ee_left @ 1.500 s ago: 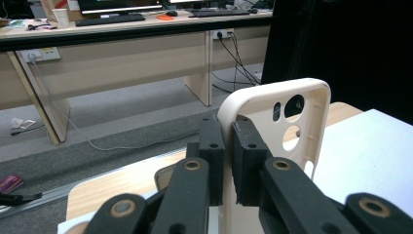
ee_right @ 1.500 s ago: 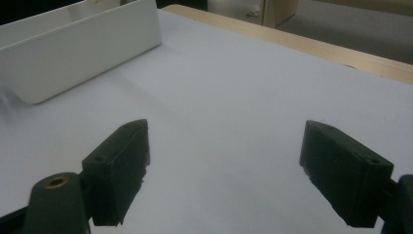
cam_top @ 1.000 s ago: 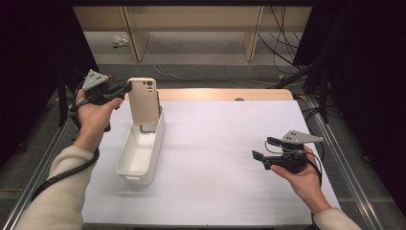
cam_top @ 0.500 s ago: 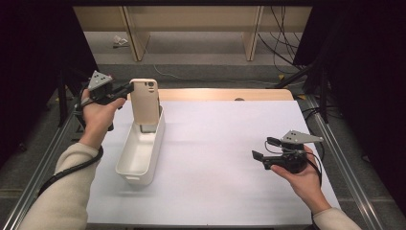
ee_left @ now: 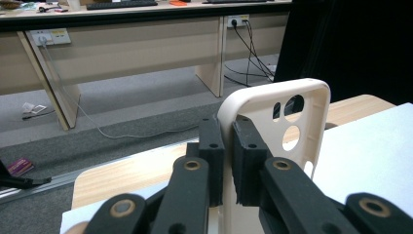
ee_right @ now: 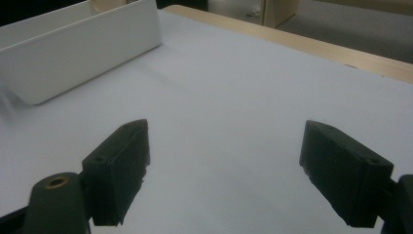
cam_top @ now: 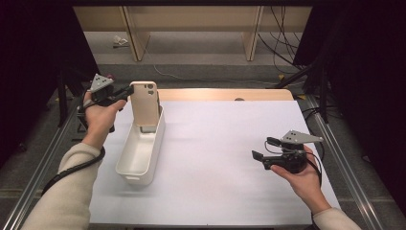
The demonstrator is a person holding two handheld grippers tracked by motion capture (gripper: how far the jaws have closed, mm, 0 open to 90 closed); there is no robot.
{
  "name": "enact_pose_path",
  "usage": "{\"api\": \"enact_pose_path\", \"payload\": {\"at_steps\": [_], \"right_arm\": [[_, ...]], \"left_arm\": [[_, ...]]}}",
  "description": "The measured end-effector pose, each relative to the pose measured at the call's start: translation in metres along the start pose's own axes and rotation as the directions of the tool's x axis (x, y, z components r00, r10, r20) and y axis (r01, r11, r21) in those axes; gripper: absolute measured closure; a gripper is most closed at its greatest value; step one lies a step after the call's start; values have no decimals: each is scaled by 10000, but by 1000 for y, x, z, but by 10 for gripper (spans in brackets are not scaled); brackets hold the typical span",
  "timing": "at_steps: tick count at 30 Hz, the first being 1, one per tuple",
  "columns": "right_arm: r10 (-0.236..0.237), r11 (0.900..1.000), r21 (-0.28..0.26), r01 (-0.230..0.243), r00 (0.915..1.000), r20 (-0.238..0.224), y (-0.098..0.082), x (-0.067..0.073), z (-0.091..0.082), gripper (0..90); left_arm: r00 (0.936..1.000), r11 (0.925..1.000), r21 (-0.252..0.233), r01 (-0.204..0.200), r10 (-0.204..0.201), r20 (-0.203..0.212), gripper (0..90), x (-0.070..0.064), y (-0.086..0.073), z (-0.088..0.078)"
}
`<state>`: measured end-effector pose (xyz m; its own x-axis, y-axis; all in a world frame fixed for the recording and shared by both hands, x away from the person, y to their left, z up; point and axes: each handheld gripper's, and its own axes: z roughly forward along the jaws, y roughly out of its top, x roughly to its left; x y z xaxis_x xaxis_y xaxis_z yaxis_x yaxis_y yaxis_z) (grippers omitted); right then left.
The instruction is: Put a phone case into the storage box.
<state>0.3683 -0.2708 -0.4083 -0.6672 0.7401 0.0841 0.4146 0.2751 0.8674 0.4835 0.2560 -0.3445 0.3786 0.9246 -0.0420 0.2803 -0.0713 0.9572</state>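
A cream phone case (cam_top: 145, 102) stands upright with its lower end inside the far end of a long white tray (cam_top: 140, 148). My left gripper (cam_top: 127, 90) is shut on the case's left edge. In the left gripper view the two black pads (ee_left: 212, 146) pinch the rim of the phone case (ee_left: 272, 126), whose camera cut-outs face me. My right gripper (cam_top: 261, 154) rests low at the right of the white mat, open with nothing between its jaws. In the right gripper view the right gripper (ee_right: 224, 170) has its pads (ee_right: 122, 165) wide apart over bare mat.
A white mat (cam_top: 225, 158) covers the wooden table (cam_top: 225, 94). The white tray (ee_right: 73, 48) lies far left of the right gripper. Desk legs and cables (cam_top: 282, 43) sit on the floor beyond the table. Metal rails (cam_top: 335, 143) run along both table sides.
The left hand with the phone case has shifted slightly, the case staying upright in the tray's far end. The right hand has not moved.
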Motion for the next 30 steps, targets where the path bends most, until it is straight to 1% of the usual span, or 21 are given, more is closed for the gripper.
{"api": "enact_pose_path", "payload": {"at_steps": [11, 18, 30], "right_arm": [[11, 10000, -14, -11, 10000, -10, 0, 0, 0, 194], [12, 10000, -9, -12, 10000, -7, 0, 0, 0, 193], [25, 10000, -10, -25, 10000, -11, 0, 0, 0, 194]], "left_arm": [[9999, 9999, 116, 117, -116, -37, 840, 2, -9, 7], [9999, 9996, 218, 153, -153, -9, 840, 3, -18, 11], [9997, 9993, 286, 237, -238, 34, 840, 9, -30, 14]]}}
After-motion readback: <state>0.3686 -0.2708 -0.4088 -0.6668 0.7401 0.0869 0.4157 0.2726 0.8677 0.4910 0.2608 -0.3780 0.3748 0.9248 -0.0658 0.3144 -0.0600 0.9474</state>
